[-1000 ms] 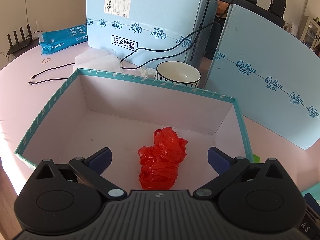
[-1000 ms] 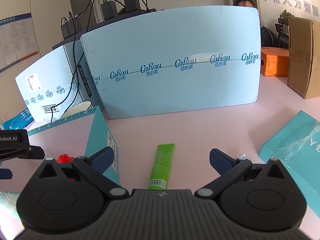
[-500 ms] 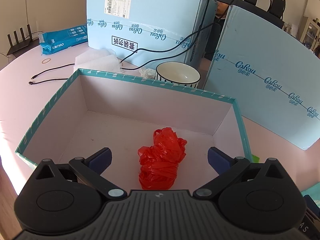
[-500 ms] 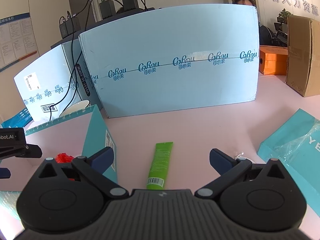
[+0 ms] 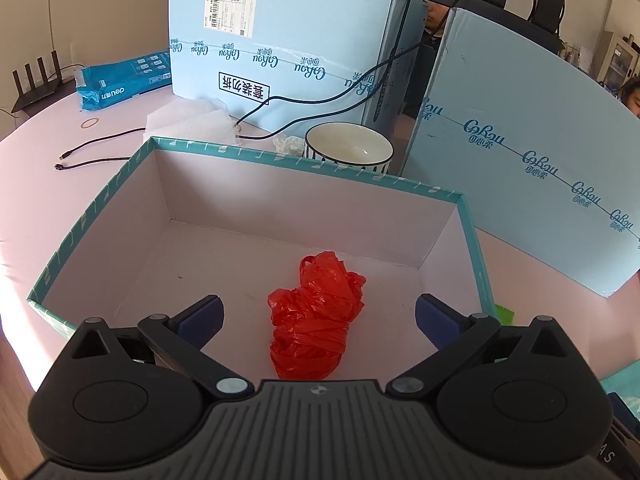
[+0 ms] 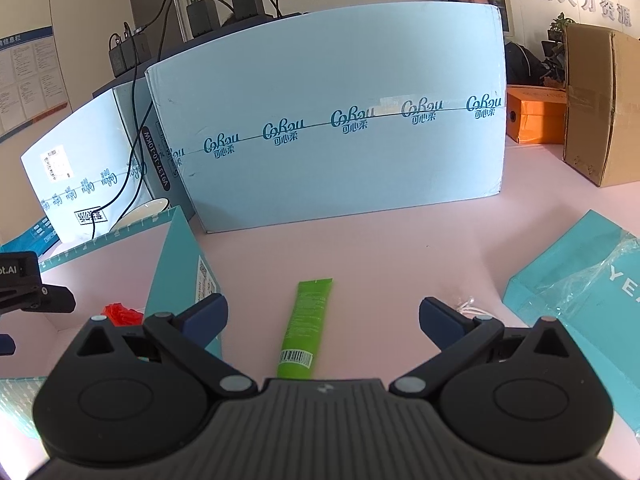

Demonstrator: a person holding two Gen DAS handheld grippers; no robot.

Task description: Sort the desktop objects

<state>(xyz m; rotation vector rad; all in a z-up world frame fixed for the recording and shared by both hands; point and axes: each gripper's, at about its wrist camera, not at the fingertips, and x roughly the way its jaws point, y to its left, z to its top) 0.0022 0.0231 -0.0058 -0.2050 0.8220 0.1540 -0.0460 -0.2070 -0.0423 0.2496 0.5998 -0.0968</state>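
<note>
A crumpled red plastic bag (image 5: 318, 316) lies on the floor of an open teal-rimmed box (image 5: 304, 160). My left gripper (image 5: 318, 314) hovers over the box, open and empty, with the bag between and below its fingers. In the right wrist view a green tube (image 6: 306, 326) lies on the pink table, just right of the box's wall (image 6: 176, 264). My right gripper (image 6: 322, 314) is open and empty above the tube's near end. The red bag (image 6: 120, 314) shows there too.
Tall light-blue cartons (image 6: 332, 120) stand behind. A striped bowl (image 5: 348, 148), white tissues (image 5: 192, 120), a black cable (image 5: 100, 148) and a blue packet (image 5: 120, 86) sit behind the box. A teal bag (image 6: 580, 300), a brown carton (image 6: 600, 100) and an orange box (image 6: 536, 118) are at the right.
The right gripper has moved slightly forward and lower over the green tube. The left gripper has barely moved.
</note>
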